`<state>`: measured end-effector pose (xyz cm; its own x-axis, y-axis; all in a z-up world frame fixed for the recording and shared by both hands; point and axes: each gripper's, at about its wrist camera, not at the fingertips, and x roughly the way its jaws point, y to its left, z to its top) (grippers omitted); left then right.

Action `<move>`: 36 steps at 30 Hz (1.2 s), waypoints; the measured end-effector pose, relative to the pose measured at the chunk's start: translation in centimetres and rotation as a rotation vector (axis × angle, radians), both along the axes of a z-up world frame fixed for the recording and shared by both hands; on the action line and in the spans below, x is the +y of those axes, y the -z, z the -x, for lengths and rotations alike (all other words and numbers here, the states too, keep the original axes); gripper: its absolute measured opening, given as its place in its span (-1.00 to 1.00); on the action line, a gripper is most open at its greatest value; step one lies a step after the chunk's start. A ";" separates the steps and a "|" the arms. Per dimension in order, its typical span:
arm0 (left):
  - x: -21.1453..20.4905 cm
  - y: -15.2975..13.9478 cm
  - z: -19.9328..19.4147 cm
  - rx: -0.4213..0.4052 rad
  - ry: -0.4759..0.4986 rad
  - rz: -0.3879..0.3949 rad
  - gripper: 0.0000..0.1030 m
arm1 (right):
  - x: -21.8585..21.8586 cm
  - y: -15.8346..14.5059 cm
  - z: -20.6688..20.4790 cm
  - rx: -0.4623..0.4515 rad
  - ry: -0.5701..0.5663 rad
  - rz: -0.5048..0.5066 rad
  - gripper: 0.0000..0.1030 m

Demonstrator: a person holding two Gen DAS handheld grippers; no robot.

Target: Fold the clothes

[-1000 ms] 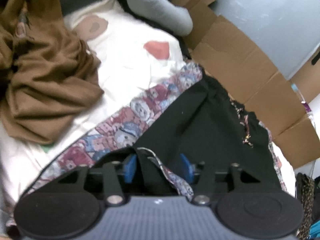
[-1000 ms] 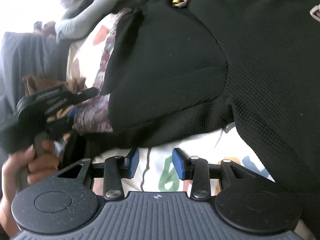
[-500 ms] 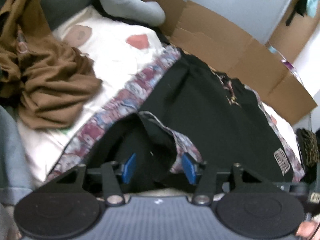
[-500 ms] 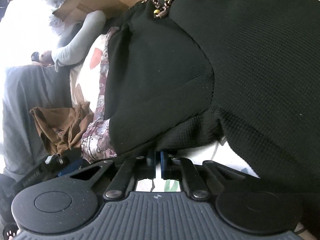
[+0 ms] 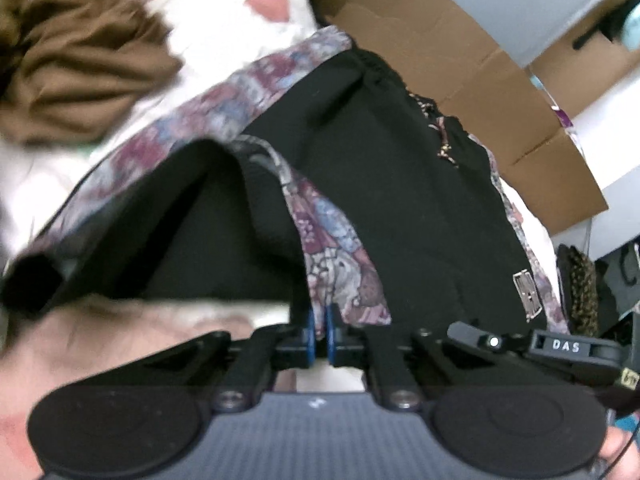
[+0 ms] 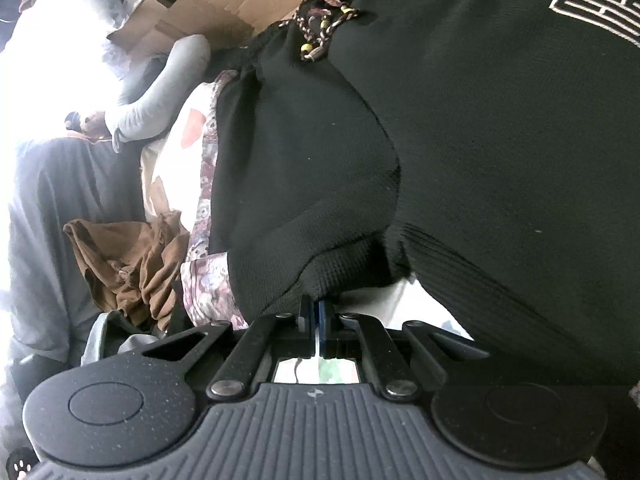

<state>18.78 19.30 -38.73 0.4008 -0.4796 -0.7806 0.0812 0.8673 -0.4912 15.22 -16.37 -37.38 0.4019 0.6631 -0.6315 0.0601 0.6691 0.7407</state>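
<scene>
Left hand-held gripper (image 5: 319, 330) pinched the patterned lining edge of the black garment (image 5: 384, 184), lifted into a fold. Right hand-held gripper (image 6: 315, 320) clamped on the ribbed hem. Spread across the white bed (image 5: 224, 28), beside a crumpled brown garment (image 5: 80, 64).

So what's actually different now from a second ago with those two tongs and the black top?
Both tongs closed. The left tongs, open a second ago, now pinch the patterned lining at the black top edge and have lifted it. The right tongs, also open then, now clamp its ribbed hem. The brown garment and cardboard stayed put.
</scene>
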 end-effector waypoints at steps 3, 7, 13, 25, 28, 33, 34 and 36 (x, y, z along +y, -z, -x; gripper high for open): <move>0.6 0.0 0.7 0.033 -0.021 0.045 -0.90 | -0.6 -0.4 0.2 0.000 -0.017 -0.016 -1.00; 0.7 0.6 0.9 0.059 -0.028 0.050 -0.90 | -1.5 -1.0 0.4 0.001 -0.040 -0.039 -1.00; 0.9 1.5 1.1 0.099 -0.039 0.056 -0.89 | -2.0 -0.9 0.4 0.030 -0.050 -0.012 -0.95; 1.4 2.8 2.7 0.156 -0.061 0.167 -0.52 | -0.7 1.3 1.7 0.150 -0.063 -0.120 -0.18; 1.4 3.3 3.3 0.182 -0.069 0.201 -0.94 | 0.7 2.2 2.2 0.195 -0.075 -0.151 -0.18; 1.0 3.2 4.2 0.200 -0.082 0.265 -0.95 | 2.2 3.6 3.0 0.262 -0.050 -0.215 -0.18; 0.9 3.1 4.4 0.203 -0.082 0.280 -0.95 | 2.4 3.7 3.2 0.268 -0.046 -0.222 -0.18; 0.7 2.8 4.9 0.206 -0.082 0.310 -0.95 | 2.7 3.7 3.4 0.278 -0.039 -0.233 -0.11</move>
